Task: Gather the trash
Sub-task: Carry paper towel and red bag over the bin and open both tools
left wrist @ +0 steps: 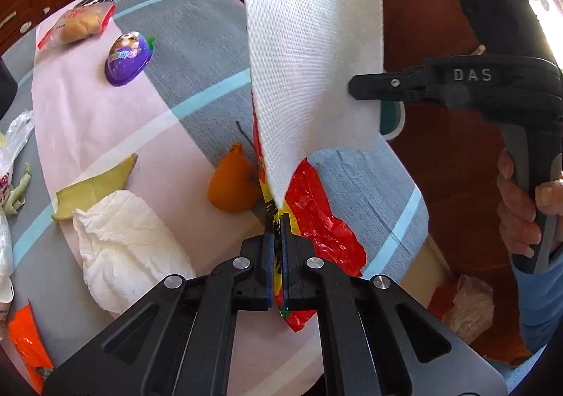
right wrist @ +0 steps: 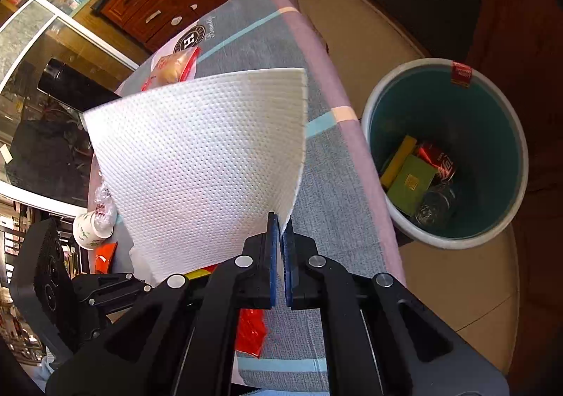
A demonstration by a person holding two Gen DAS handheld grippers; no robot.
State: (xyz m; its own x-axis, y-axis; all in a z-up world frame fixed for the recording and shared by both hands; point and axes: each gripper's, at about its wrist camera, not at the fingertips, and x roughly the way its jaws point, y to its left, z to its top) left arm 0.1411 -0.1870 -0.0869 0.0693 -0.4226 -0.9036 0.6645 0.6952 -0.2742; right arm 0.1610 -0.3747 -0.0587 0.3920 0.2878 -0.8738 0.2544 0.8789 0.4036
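My left gripper is shut on a red and yellow foil wrapper that lies near the table's right edge. The right gripper is shut on the lower corner of a white embossed paper towel, which stands up over the table. In the left wrist view the same towel hangs from the right gripper, held by a hand at the right. A white bin with a teal inside stands on the floor past the table's right edge; a red can, a green box and a yellow pack lie in it.
On the striped cloth lie an orange peel, a crumpled tissue, a banana peel, a purple egg-shaped box, a bagged bun and an orange wrapper. A paper cup lies at the left.
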